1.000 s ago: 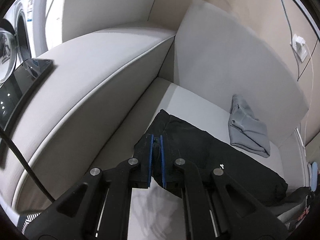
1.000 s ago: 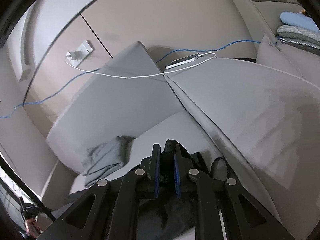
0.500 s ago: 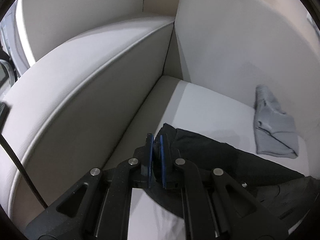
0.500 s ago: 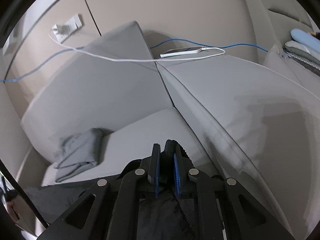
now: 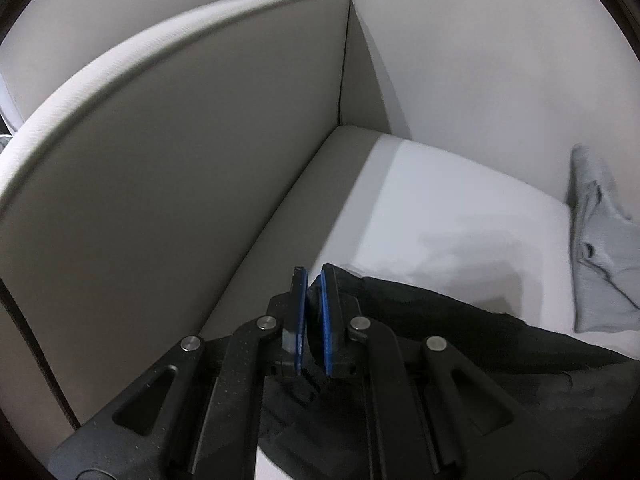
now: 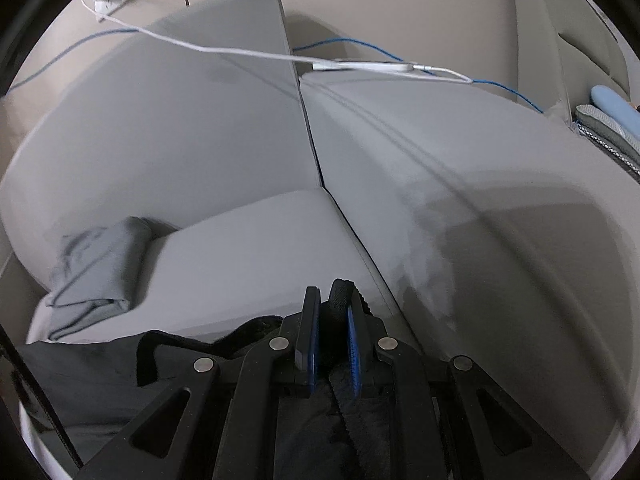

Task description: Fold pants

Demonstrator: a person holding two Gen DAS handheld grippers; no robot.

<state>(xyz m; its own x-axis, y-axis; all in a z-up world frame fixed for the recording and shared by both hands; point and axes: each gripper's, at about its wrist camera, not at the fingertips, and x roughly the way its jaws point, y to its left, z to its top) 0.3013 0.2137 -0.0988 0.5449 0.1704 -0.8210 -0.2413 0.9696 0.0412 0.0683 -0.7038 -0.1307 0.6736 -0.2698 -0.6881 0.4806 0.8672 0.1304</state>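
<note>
Both hand-held grippers, left [image 5: 313,280] and right [image 6: 335,300], pinch black pants [image 5: 460,332]; lower fabric cut off.

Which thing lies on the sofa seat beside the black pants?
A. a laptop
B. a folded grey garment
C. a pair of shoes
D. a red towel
B: a folded grey garment lies on the sofa seat near the backrest, apart from the black pants; no towel, shoes or laptop lies there.
</note>
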